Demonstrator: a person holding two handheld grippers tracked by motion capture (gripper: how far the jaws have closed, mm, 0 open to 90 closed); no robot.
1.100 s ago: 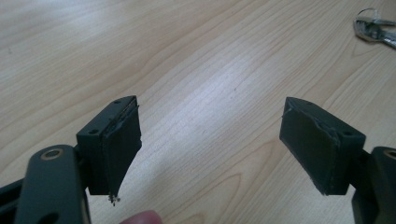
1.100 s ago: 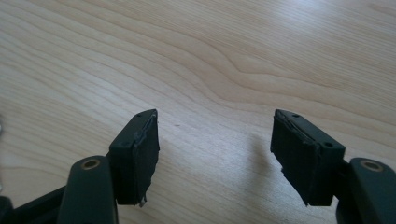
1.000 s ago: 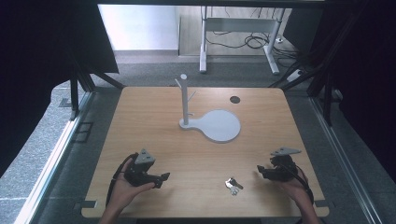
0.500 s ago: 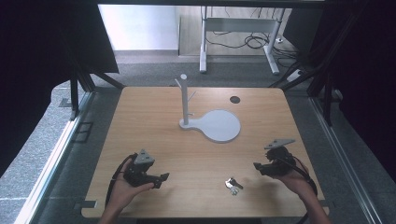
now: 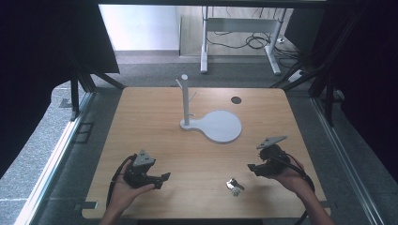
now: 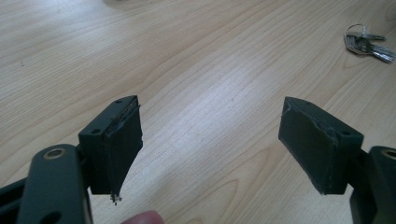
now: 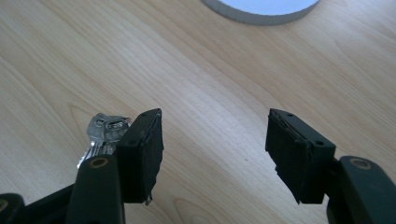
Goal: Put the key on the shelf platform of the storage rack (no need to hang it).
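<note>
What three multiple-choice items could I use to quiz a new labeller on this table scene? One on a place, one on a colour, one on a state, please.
1. Where does the bunch of keys lie?
A. On the bare table near its front edge, between the two grippers
B. On the stand's round base
C. Hung on the stand's post

2. What colour is the stand with its round base?
A. Black
B. Pale grey
C. Red

3. How do the jaws of the right gripper stand?
A. Shut on the keys
B. Shut on nothing
C. Apart, with only bare wood between them

Answers: 1 A, the high view shows the keys on wood between the grippers. 2 B, post and base are pale grey. 3 C, the right gripper view shows a wide gap, with the keys beside one jaw.
</note>
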